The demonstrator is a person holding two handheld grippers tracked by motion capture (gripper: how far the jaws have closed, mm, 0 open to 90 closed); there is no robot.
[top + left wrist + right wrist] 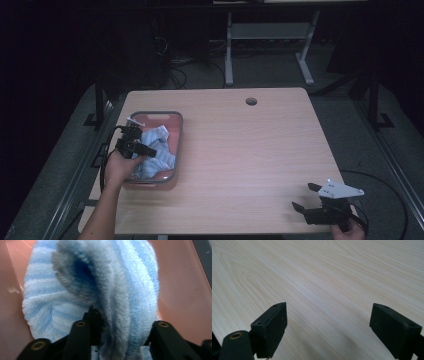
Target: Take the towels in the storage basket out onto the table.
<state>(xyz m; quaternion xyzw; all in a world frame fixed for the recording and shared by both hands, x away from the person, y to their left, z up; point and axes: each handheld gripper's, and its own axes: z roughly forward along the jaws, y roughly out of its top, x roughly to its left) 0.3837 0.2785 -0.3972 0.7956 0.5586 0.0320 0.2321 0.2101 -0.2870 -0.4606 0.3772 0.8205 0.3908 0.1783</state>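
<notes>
One fold of the blue striped towel (100, 290) sits bunched between the jaws of the left claw (136, 145), which has closed down on the cloth and grips a thick ridge of pile, as the left gripper view shows close up. The towel lies crumpled in the pink tray (176, 131) at the left side of the table (250, 160), and the left hand (120, 167) reaches into the tray from its near end. The right claw (327, 332) waits well apart at the near right corner of the table, jaws spread wide with nothing between them, only bare wood ahead.

The step in hand looks like taking the towel out of the tray. To do it well, I would keep the grip firm on the pinched ridge, since terry pile is springy and a thin bite may slip. Lift straight up until the hanging cloth clears the tray's rim, so the tray is not dragged along. Then carry it toward the open middle of the table, where the right claw can catch a free edge and help spread it
</notes>
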